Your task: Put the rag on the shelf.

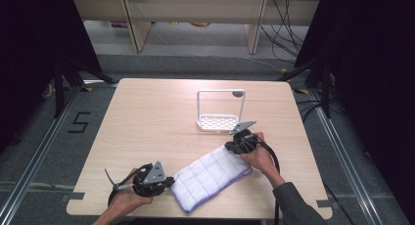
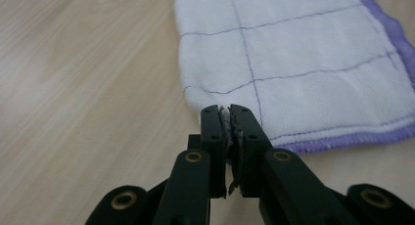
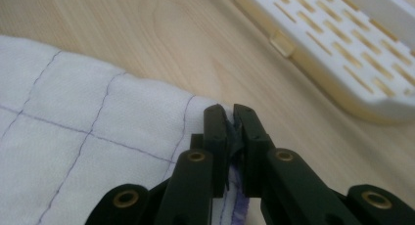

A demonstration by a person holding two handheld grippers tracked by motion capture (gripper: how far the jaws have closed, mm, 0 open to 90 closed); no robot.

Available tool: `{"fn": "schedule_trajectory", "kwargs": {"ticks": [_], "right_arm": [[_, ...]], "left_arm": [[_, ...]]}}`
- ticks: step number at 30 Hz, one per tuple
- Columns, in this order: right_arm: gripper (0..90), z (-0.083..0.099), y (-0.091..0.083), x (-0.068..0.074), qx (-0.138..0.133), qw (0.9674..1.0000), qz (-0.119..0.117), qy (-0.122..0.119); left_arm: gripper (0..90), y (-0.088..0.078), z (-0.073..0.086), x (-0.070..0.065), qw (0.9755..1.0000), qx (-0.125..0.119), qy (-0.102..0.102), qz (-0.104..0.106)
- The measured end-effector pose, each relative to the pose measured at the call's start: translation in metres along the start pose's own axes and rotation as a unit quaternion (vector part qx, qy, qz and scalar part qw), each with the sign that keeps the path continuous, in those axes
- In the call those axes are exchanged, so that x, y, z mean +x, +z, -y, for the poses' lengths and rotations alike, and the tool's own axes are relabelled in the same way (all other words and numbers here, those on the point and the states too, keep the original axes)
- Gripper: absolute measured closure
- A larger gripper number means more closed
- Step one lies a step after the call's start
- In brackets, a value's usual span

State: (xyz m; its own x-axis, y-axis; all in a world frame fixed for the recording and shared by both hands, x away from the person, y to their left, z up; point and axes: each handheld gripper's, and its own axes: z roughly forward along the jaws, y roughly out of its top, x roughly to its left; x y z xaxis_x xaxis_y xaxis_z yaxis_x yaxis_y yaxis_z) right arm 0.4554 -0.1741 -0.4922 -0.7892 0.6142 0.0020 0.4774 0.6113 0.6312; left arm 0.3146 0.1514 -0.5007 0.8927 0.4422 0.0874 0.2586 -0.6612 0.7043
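Observation:
A white quilted cloth with a purple hem (image 1: 210,173) lies folded and slanted on the near part of the wooden table (image 1: 147,117). My left gripper (image 1: 171,182) is at its near left corner, and its jaws are shut on that corner of the cloth (image 2: 293,63), with a pinch of fabric between the tips of the left gripper (image 2: 229,112). My right gripper (image 1: 234,146) is at the far right corner. In the right gripper view its jaws are shut on the edge of the cloth (image 3: 98,137), fabric squeezed between the tips of the right gripper (image 3: 230,111).
A white slotted rack with a tall wire handle (image 1: 221,110) stands on the table just beyond the right gripper, and its slotted base (image 3: 352,54) lies close by. Table edges run near both hands. Shelving and cables are on the floor behind.

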Motion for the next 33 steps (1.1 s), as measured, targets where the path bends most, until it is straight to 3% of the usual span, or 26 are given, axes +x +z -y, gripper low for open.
{"fn": "schedule_trajectory", "kwargs": {"ticks": [7, 9, 14, 17, 20, 21, 22, 25, 28, 29, 30, 32, 33], "right_arm": [[85.3, -0.025, 0.018, -0.003, 0.008, 0.9992, -0.017, -0.035], [85.2, -0.032, 0.023, -0.003, 0.008, 0.9986, -0.025, -0.047], [85.2, -0.043, 0.033, -0.004, 0.006, 0.9984, -0.037, -0.043], [85.2, -0.050, 0.041, -0.002, 0.008, 0.9980, -0.039, -0.049], [85.2, -0.055, 0.045, 0.001, 0.014, 0.9977, -0.040, -0.052], [85.2, -0.057, 0.047, 0.002, 0.016, 0.9975, -0.039, -0.058], [85.2, -0.059, 0.048, 0.002, 0.018, 0.9970, -0.039, -0.065], [85.2, -0.066, 0.052, 0.005, 0.024, 0.9965, -0.042, -0.069], [84.5, -0.071, 0.055, 0.008, 0.028, 0.9967, -0.042, -0.064], [83.9, -0.072, 0.056, 0.009, 0.025, 0.9965, -0.041, -0.069], [82.9, -0.073, 0.057, 0.010, 0.025, 0.9969, -0.035, -0.066], [79.8, -0.074, 0.058, 0.010, 0.027, 0.9967, -0.035, -0.068], [74.2, -0.075, 0.059, 0.011, 0.023, 0.9974, -0.025, -0.064]], "left_arm": [[83.9, 0.000, -0.007, -0.025, 0.9997, -0.012, 0.016, 0.017], [83.7, 0.003, -0.009, -0.033, 0.9994, -0.017, 0.013, 0.028], [83.0, 0.012, -0.013, -0.047, 0.9985, -0.035, 0.003, 0.043], [82.6, 0.014, -0.017, -0.052, 0.9984, -0.032, 0.004, 0.045], [82.2, 0.018, -0.022, -0.055, 0.9982, -0.031, 0.018, 0.048], [82.1, 0.019, -0.023, -0.058, 0.9983, -0.035, 0.010, 0.046], [81.9, 0.022, -0.024, -0.059, 0.9980, -0.035, 0.020, 0.047], [81.3, 0.029, -0.032, -0.066, 0.9973, -0.042, 0.016, 0.059], [79.3, 0.033, -0.036, -0.068, 0.9967, -0.043, 0.027, 0.064], [78.9, 0.036, -0.040, -0.071, 0.9964, -0.043, 0.029, 0.067], [77.9, 0.040, -0.042, -0.074, 0.9959, -0.049, 0.020, 0.073], [70.1, 0.042, -0.044, -0.075, 0.9955, -0.053, 0.021, 0.076], [70.1, 0.041, -0.046, -0.076, 0.9952, -0.053, 0.012, 0.081]]}}
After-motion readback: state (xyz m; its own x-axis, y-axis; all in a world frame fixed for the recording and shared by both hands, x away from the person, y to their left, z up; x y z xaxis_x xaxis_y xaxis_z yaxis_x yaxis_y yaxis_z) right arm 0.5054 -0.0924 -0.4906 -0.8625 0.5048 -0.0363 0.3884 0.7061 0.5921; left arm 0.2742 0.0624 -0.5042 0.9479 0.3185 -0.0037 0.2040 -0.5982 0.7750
